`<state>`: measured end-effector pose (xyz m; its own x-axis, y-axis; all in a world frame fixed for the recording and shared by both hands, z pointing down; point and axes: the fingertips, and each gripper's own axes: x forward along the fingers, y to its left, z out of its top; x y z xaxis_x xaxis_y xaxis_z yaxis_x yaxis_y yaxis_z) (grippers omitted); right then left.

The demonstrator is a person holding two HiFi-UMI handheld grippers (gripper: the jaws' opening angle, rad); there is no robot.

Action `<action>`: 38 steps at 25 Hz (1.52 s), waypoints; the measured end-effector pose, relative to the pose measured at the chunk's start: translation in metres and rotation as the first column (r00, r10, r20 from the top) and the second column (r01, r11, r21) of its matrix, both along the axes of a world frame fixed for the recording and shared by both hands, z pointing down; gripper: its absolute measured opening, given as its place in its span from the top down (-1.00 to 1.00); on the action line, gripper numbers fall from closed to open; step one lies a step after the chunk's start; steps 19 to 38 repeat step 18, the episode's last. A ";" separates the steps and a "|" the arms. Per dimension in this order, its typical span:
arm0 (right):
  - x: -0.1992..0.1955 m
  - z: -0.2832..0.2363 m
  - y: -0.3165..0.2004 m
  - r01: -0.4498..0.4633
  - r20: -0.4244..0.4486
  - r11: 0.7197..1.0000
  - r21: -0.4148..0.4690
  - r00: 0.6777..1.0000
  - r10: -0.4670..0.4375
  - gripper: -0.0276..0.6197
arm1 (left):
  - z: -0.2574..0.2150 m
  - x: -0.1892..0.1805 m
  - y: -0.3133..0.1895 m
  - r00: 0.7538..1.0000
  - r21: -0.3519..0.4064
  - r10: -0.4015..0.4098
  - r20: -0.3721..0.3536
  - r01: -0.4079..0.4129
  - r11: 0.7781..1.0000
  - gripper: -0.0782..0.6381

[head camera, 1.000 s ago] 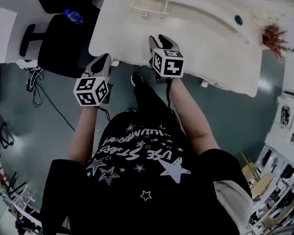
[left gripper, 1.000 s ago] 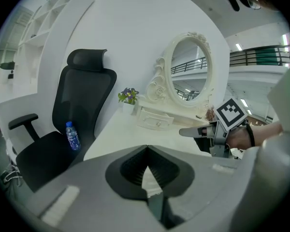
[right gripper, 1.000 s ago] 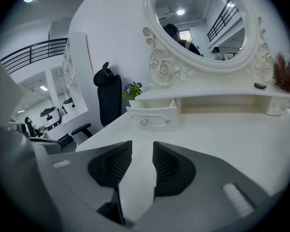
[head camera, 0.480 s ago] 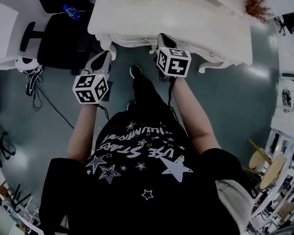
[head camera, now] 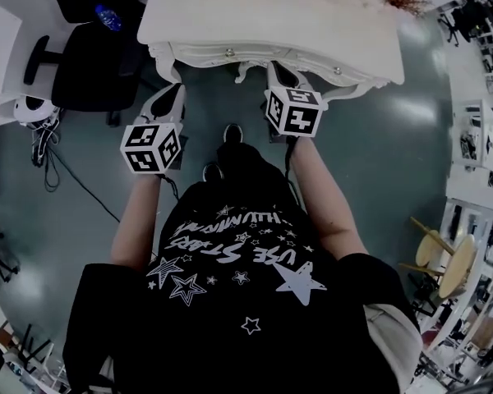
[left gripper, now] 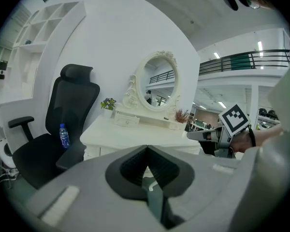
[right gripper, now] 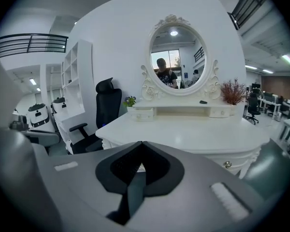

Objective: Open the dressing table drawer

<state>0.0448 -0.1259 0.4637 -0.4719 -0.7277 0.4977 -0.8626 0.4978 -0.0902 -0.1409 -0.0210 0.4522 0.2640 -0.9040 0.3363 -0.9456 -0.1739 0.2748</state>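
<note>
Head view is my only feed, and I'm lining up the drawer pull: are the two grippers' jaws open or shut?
Observer: The left gripper is shut, jaws together with nothing between them.
Operator: The right one?
Observer: The right gripper is shut and empty too.
Operator: What's beyond my frame's top edge?
Observer: An oval mirror stands upright at the back of the dressing table.
</note>
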 end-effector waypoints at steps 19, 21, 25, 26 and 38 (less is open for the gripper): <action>0.129 0.018 0.036 -0.092 0.006 0.995 -0.027 0.996 0.092 0.83 | 0.013 0.097 0.015 0.998 -0.039 0.062 0.001 -0.062 0.997 0.78; 0.129 0.018 0.036 -0.092 0.006 0.995 -0.027 0.996 0.092 0.83 | 0.013 0.097 0.015 0.998 -0.039 0.062 0.001 -0.062 0.997 0.78; 0.129 0.018 0.036 -0.092 0.006 0.995 -0.027 0.996 0.092 0.83 | 0.013 0.097 0.015 0.998 -0.039 0.062 0.001 -0.062 0.997 0.78; 0.129 0.018 0.036 -0.092 0.006 0.995 -0.027 0.996 0.092 0.83 | 0.013 0.097 0.015 0.998 -0.039 0.062 0.001 -0.062 0.997 0.78; 0.129 0.018 0.036 -0.092 0.006 0.995 -0.027 0.996 0.092 0.83 | 0.013 0.097 0.015 0.998 -0.039 0.062 0.001 -0.062 0.997 0.78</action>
